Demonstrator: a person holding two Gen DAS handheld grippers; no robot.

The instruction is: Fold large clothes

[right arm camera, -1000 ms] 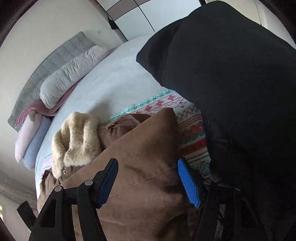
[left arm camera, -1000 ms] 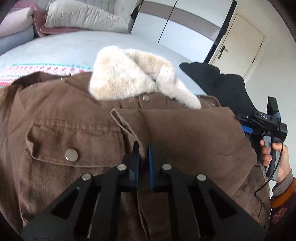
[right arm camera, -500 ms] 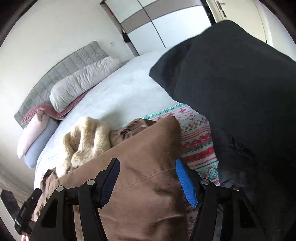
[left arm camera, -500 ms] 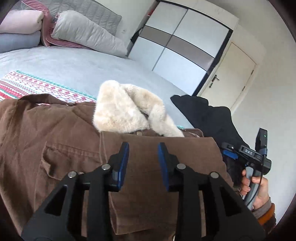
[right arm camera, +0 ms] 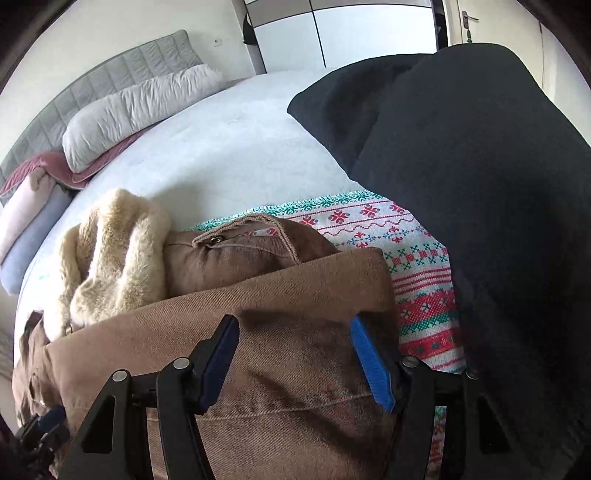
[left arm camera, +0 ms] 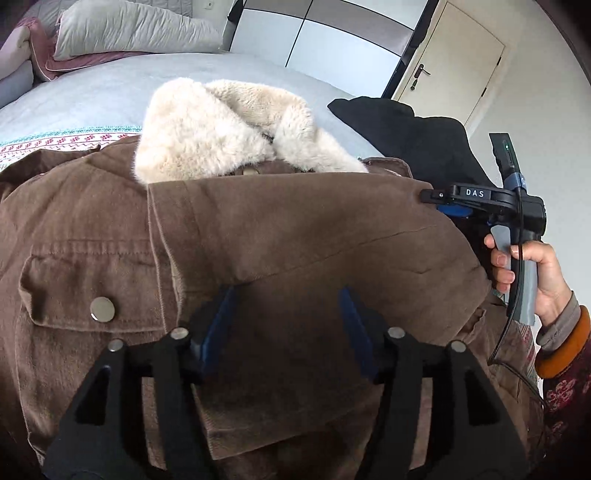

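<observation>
Bedroom: bed (left arm camera: 110,96) with a pale grey cover, pillows (left arm camera: 129,29) stacked by the headboard, wardrobe and door behind.
Task thing: brown jacket (left arm camera: 277,229) with a cream fur collar (left arm camera: 221,129), lying front-up on the bed over a patterned knit blanket (right arm camera: 417,280); one sleeve or side panel is already laid across the chest, its edge just below the collar.
Neighbour: black garment (right arm camera: 480,184) heaped just beside the jacket on the right, overlapping the blanket.
Left gripper (left arm camera: 288,317): jaws have just been opening and now stand apart above the folded panel; no cloth between the pads, so the fold is released.
Right gripper (right arm camera: 295,354): jaws apart, hovering over the panel's outer edge, nothing pinched; in the left wrist view a hand (left arm camera: 532,273) holds it at the jacket's right side.
Step judged: fold set down, both grippers free for the next grasp.
Risk, spring-back: thick cloth may lift or slide off the chest now that nothing pins it.
Risk, wrong layer: a grasp at the right edge could take only the top panel, or catch the black garment or blanket with it, dragging them into the fold.
Risk, collar: the bulky fur may keep the next fold from lying flat and tip the bundle open.
Risk, snap (left arm camera: 101,308): the pocket flap could catch a pad sweeping across it.
</observation>
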